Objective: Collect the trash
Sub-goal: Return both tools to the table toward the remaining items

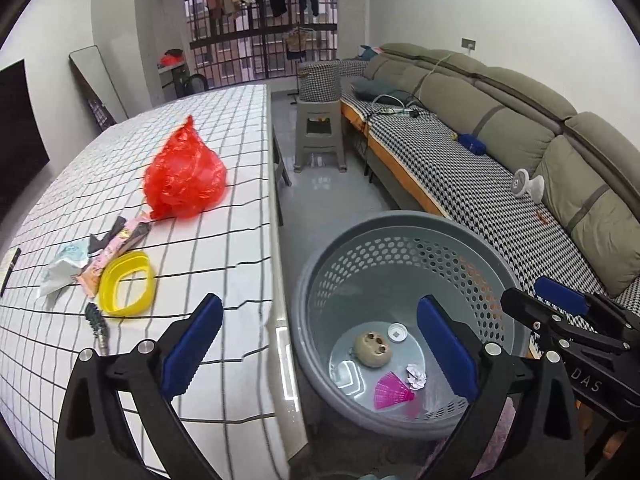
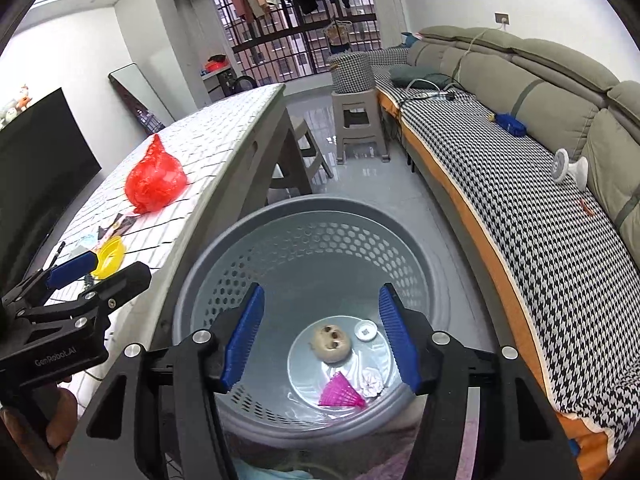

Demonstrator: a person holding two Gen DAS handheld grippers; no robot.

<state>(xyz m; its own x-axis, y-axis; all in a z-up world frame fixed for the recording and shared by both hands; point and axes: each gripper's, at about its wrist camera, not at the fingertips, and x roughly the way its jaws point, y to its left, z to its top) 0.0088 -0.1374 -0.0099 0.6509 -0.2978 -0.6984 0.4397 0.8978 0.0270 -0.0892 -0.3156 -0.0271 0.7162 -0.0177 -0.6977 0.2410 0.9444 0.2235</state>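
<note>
A grey perforated basket (image 1: 472,236) (image 2: 208,264) stands on the floor beside the table. It holds a beige round piece (image 1: 373,348) (image 2: 330,343), a white cap (image 1: 397,332), a pink fan-shaped scrap (image 1: 390,396) (image 2: 340,394) and a crumpled paper (image 1: 416,376). On the checked table lie a red plastic bag (image 1: 184,172) (image 2: 155,178), a yellow ring (image 1: 127,283) (image 2: 108,257), wrappers (image 1: 116,248) and a white tissue (image 1: 64,268). My left gripper (image 1: 320,344) is open and empty over the table edge. My right gripper (image 2: 322,340) is open and empty above the basket.
A grey sofa with a houndstooth cover (image 1: 472,184) (image 2: 532,208) runs along the right. A plastic stool (image 1: 320,136) stands on the floor beyond the basket. A dark beaded item (image 1: 97,322) lies near the yellow ring. A TV (image 2: 36,160) stands at the left.
</note>
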